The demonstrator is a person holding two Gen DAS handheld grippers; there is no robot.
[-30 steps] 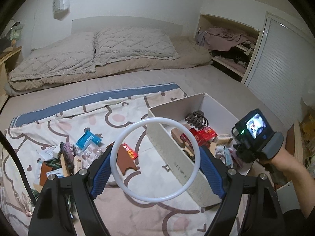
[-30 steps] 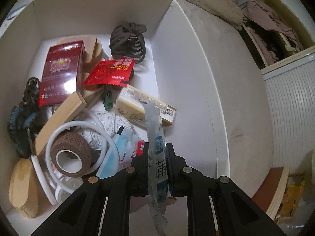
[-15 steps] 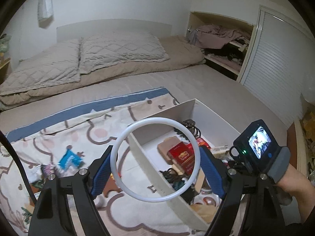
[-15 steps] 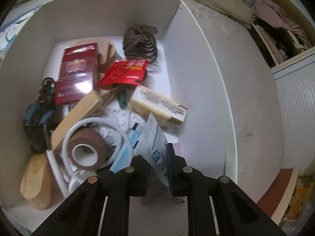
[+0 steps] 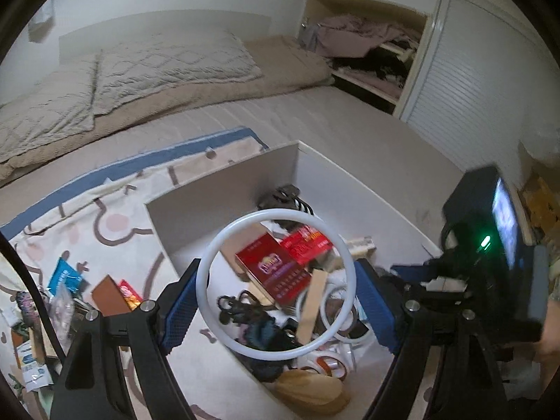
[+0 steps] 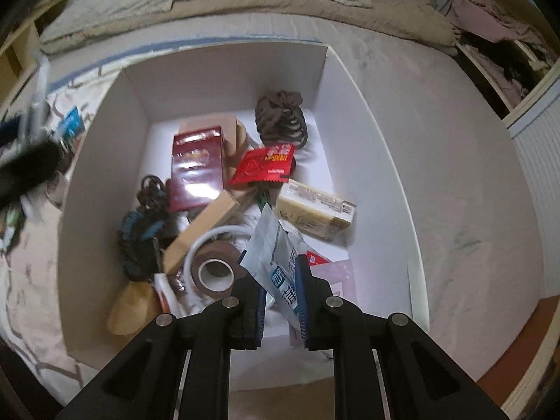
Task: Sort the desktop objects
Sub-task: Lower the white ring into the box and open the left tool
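Since a second ago the left tool point(image 5: 276, 294) has carried its white plastic ring point(image 5: 276, 283) sideways from above the patterned blanket point(image 5: 105, 217) to a spot over the white cardboard box point(image 5: 224, 189), so the box's contents now show through the hoop. Its blue-padded fingers point(image 5: 182, 301) press on the ring's outer edge from either side, clamped on it, and the ring hangs clear of the things below.

Meanwhile the right tool point(image 6: 280, 287) has risen a little above the same box point(image 6: 371, 112), which now sits smaller in its view. Its jaws are pinched together on a white and blue plastic sachet point(image 6: 276, 262), which sticks up and leans to the left between the pads, its upper end above a beige wrapped bar point(image 6: 315, 210).

Inside the box lie a dark red glossy carton point(image 6: 197, 168), a red foil packet point(image 6: 266, 164), a brown coiled hair tie bundle point(image 6: 280, 119), a light wooden block point(image 6: 199, 231), a roll of brown tape point(image 6: 215, 273) and a black and blue cord tangle point(image 6: 143, 224).

Left of the box, on the blanket, a blue packet point(image 5: 64, 274) and a small red packet point(image 5: 127, 294) lie among other loose items. The box rests on a bed with grey quilted pillows point(image 5: 168, 66) at its far end.
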